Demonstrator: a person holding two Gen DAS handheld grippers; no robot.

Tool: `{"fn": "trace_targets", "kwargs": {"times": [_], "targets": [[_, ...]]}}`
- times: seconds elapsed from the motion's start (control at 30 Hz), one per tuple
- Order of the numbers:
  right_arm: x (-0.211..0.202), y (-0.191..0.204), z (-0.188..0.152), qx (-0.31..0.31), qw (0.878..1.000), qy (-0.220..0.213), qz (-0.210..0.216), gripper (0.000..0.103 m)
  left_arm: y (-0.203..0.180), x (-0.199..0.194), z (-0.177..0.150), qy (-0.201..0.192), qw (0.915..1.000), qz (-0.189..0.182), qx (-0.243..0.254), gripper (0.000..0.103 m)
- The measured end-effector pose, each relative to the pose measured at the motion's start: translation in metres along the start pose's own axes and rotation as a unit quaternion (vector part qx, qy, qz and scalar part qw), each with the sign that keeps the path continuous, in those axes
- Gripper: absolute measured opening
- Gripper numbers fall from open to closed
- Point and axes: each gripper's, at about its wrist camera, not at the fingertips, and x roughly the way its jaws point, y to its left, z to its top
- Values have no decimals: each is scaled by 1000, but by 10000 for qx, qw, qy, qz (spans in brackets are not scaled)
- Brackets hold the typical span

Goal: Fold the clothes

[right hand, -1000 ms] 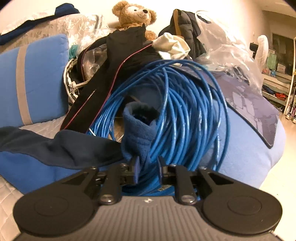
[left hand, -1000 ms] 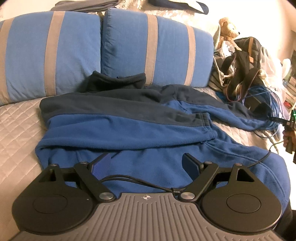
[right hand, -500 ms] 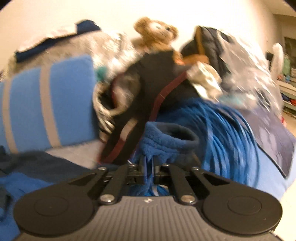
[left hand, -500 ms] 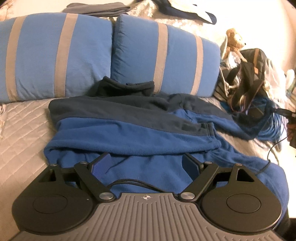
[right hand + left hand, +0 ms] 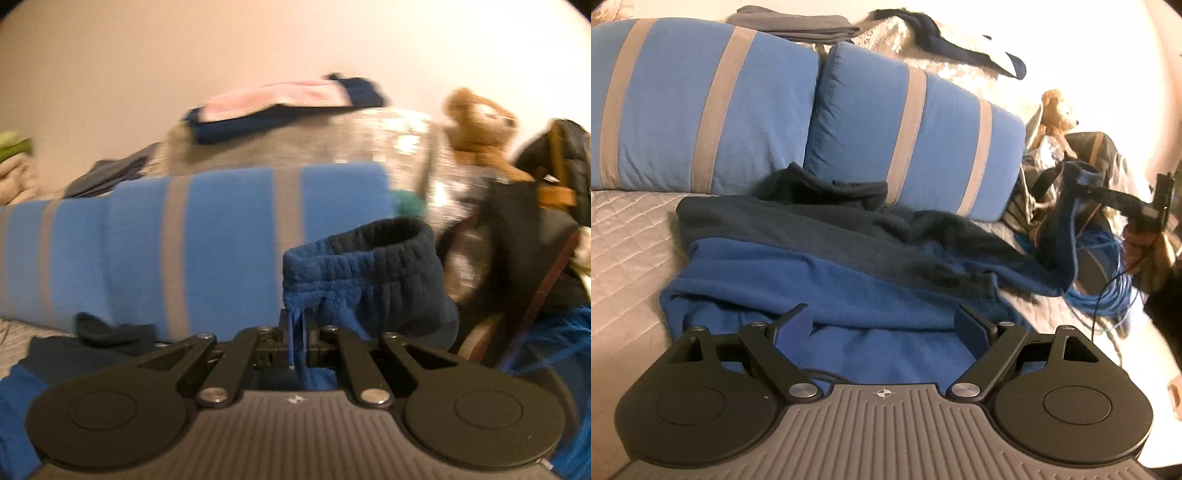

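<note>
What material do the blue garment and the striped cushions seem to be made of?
The blue garment, whose sleeve cuff is pinched in the right tool, looks like fleece: matte, fuzzy nap, ribbed cuff. The striped cushions look like woven cotton, smooth and dull, though the weave is too fine to confirm.

2 striped pillows (image 5: 812, 122), teddy bear (image 5: 1057, 110) & blue cable coil (image 5: 1104, 295) on quilted bed (image 5: 628, 236)

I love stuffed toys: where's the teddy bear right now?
The teddy bear sits at the upper right of both views, just right of the striped blue pillows, above the dark bags.
</note>
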Motion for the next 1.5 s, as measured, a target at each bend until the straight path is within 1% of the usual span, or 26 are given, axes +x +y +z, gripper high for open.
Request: {"fn": "trace_targets", "kwargs": {"times": [0.13, 0.23, 0.3, 0.37, 0.43, 0.47, 0.53, 0.63, 0.67, 0.73, 0.77, 0.87, 0.93, 1.0, 1.03, 1.07, 1.13, 1.17, 1.33, 1.4, 1.5], "targets": [[21, 55, -2, -298, 9988, 60, 386, 4, -2, 2, 8, -127, 9999, 5, -116, 85], [38, 100, -14, -489, 9960, 219, 721, 4, -3, 8, 15, -210, 9994, 34, -262, 85], [51, 131, -28, -707, 9921, 385, 957, 4, -4, 13, 21, -276, 9988, 37, -395, 85], [62, 162, -48, -1047, 9851, 621, 1211, 4, -4, 20, 28, -377, 9976, 14, -574, 85], [73, 194, -75, -1550, 9710, 987, 1529, 4, -4, 28, 34, -447, 9959, -14, -780, 85], [76, 209, -91, -1835, 9610, 1189, 1696, 4, -4, 32, 37, -459, 9950, -23, -884, 85], [77, 232, -117, -2454, 9377, 1486, 1958, 5, -3, 42, 43, -481, 9929, -42, -1090, 85], [65, 249, -145, -3275, 9026, 1687, 2227, 4, 0, 64, 46, -455, 9902, -112, -1312, 85], [63, 251, -148, -3417, 8939, 1752, 2314, 4, 1, 71, 47, -446, 9893, -135, -1386, 85], [57, 254, -147, -3639, 8827, 1765, 2393, 4, 3, 86, 49, -428, 9871, -182, -1534, 85], [54, 256, -146, -3748, 8760, 1803, 2443, 4, 6, 94, 47, -420, 9856, -228, -1623, 85], [48, 255, -151, -4178, 8499, 1933, 2562, 5, 15, 115, 37, -378, 9805, -357, -1893, 85], [46, 252, -154, -4361, 8380, 1983, 2614, 6, 22, 126, 28, -324, 9767, -429, -2076, 85], [42, 248, -154, -4422, 8307, 2010, 2720, 9, 28, 130, 24, -95, 9750, -310, -2199, 85], [39, 246, -153, -4459, 8261, 2003, 2804, 17, 30, 132, 22, 16, 9739, -251, -2257, 85], [37, 245, -152, -4499, 8218, 1990, 2876, 30, 30, 130, 21, -33, 9755, -233, -2189, 85], [33, 243, -148, -4584, 8162, 1923, 2946, 34, 29, 127, 20, -130, 9784, -198, -2053, 85], [32, 243, -146, -4614, 8161, 1883, 2925, 35, 28, 127, 20, -120, 9789, -203, -2032, 85], [34, 241, -138, -4613, 8244, 1732, 2785, 37, 24, 129, 19, -69, 9810, -227, -1925, 85], [44, 244, -138, -4592, 8252, 1755, 2781, 38, 23, 130, 19, -49, 9818, -237, -1883, 85], [55, 249, -140, -4503, 8216, 1943, 2905, 38, 22, 131, 18, -33, 9821, -242, -1870, 85]]}}
